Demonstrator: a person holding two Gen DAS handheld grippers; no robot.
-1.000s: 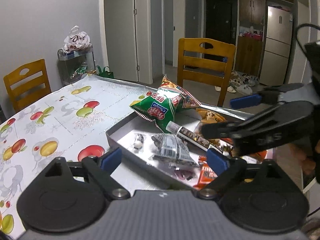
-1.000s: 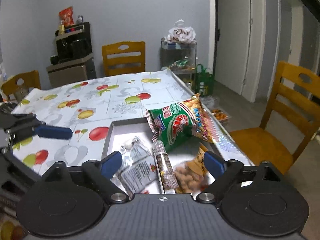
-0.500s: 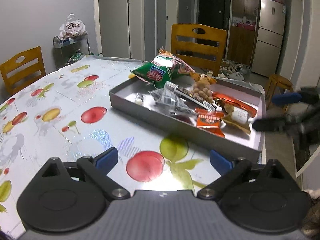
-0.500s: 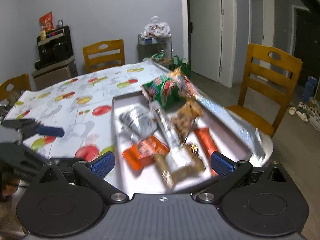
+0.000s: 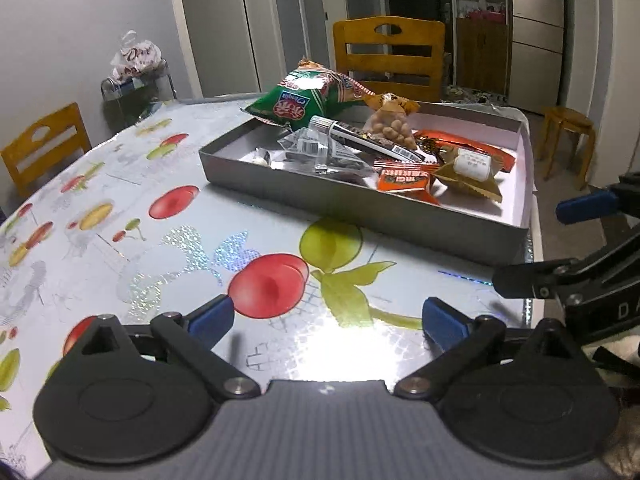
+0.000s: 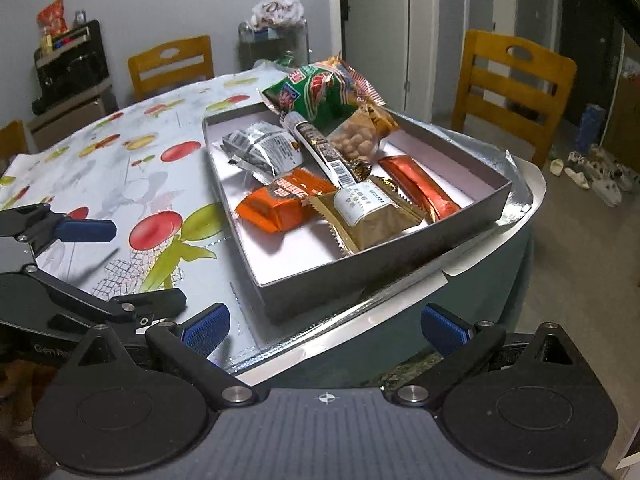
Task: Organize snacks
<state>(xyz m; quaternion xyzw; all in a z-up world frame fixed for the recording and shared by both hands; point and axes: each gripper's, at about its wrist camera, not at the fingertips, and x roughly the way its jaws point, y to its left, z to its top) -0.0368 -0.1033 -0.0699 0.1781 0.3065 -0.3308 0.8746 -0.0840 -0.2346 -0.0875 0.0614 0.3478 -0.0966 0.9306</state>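
Note:
A grey tray (image 5: 360,204) (image 6: 360,268) sits near the table's corner and holds several snacks. Among them are a green bag (image 5: 296,100) (image 6: 320,92), a peanut bag (image 5: 390,128) (image 6: 360,136) and a dark bar (image 5: 360,140) (image 6: 320,144). An orange pack (image 5: 402,180) (image 6: 284,200), a gold pack (image 5: 470,172) (image 6: 368,212), a red bar (image 6: 420,188) and a silver pack (image 6: 264,148) also lie there. My left gripper (image 5: 328,320) (image 6: 128,268) hovers open over the tablecloth, short of the tray. Off the table's corner, my right gripper (image 6: 325,328) (image 5: 552,242) is open too. Neither holds anything.
The fruit-print tablecloth (image 5: 160,240) covers the table, whose foil-edged corner (image 6: 480,264) lies just past the tray. Wooden chairs (image 5: 390,56) (image 6: 512,80) stand around it. Against the wall is a cart with a white bag (image 6: 276,12), and a stool (image 5: 568,136) stands to the right.
Both grippers have pulled back and down from above the tray, which now lies farther ahead. Their jaws stand slightly wider. The snacks have not moved.

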